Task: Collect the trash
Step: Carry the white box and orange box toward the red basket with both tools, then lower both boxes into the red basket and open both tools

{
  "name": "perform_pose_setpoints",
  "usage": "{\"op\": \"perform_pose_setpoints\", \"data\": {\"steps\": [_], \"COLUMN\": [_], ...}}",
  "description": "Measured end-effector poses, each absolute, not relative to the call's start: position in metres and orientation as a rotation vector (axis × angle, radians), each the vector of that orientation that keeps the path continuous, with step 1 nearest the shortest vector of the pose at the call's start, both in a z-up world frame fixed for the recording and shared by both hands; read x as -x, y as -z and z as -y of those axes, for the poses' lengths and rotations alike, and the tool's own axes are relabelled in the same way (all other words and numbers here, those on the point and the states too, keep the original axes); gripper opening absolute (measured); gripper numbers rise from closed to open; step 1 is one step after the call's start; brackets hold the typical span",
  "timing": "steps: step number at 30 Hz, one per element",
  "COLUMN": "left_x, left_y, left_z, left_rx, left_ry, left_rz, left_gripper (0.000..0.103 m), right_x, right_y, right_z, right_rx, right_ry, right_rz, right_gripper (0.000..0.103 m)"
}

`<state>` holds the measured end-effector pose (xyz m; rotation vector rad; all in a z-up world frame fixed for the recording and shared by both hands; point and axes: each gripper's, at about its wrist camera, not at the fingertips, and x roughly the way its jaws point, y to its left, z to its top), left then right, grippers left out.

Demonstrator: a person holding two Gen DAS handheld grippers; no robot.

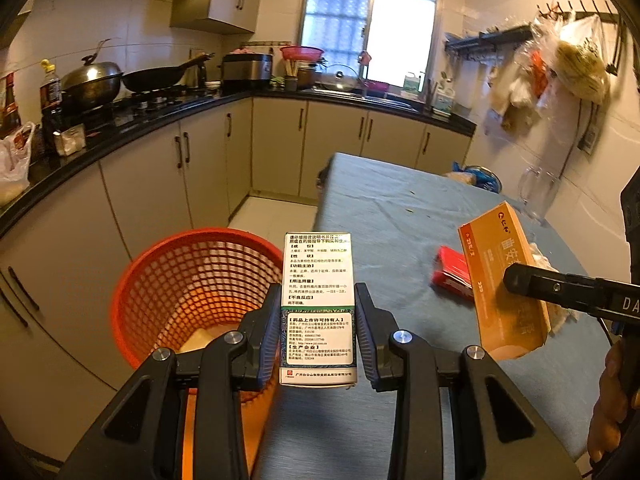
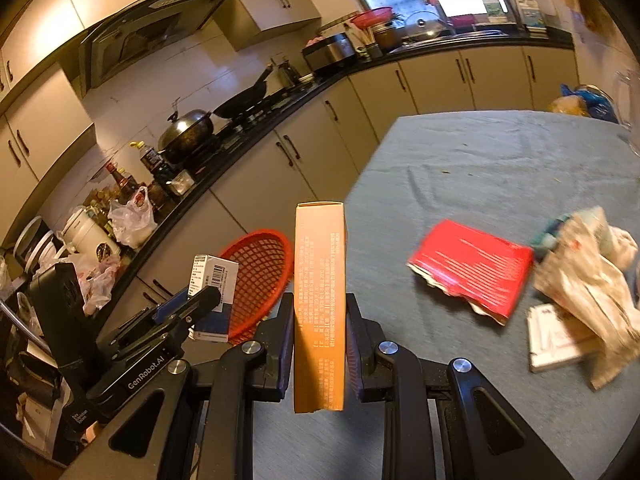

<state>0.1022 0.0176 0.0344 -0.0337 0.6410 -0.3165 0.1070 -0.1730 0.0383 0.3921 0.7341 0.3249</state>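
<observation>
Orange box [image 2: 320,304] clamped in right gripper [image 2: 320,344], white box [image 1: 319,308] in left gripper [image 1: 319,336], mid-carry; next, release over red basket [image 1: 192,280].

Two grippers, left [image 1: 318,320] and right [image 2: 320,332], each clamp one box: white [image 1: 319,308], orange [image 2: 320,304]. One red basket [image 1: 192,280] stands off the table's [image 2: 480,168] left edge. One red packet [image 2: 472,264], one crumpled wrapper [image 2: 588,280], one white carton [image 2: 552,340].

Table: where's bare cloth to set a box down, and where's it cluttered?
Bare cloth on the table: the wide middle stretch between the red packet and the blue bag at the far end, plus the near strip just ahead of the right tool. Crowded: the right edge, with crumpled paper piled over a white box.
</observation>
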Motion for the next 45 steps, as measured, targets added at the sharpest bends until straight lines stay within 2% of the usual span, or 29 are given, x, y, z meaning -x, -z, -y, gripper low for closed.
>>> {"op": "perform_pose_setpoints", "data": {"steps": [20,45], "left_x": [-0.151,-0.179], "left_y": [-0.018,0.035], "left_z": [-0.1,-0.115], "left_rx": [0.136,0.164], "left_ry": [0.163,0.157], "left_rz": [-0.674,-0.785], "left_gripper": [0.033,0.033], "right_x": [-0.182,-0.242], "right_y": [-0.047,0.022], "right_z": [0.09,0.031], "right_rx": [-0.375,-0.342], "right_ry": [-0.448,-0.457], "right_rz": [-0.767,-0.943], "right_gripper": [0.025,0.025]}}
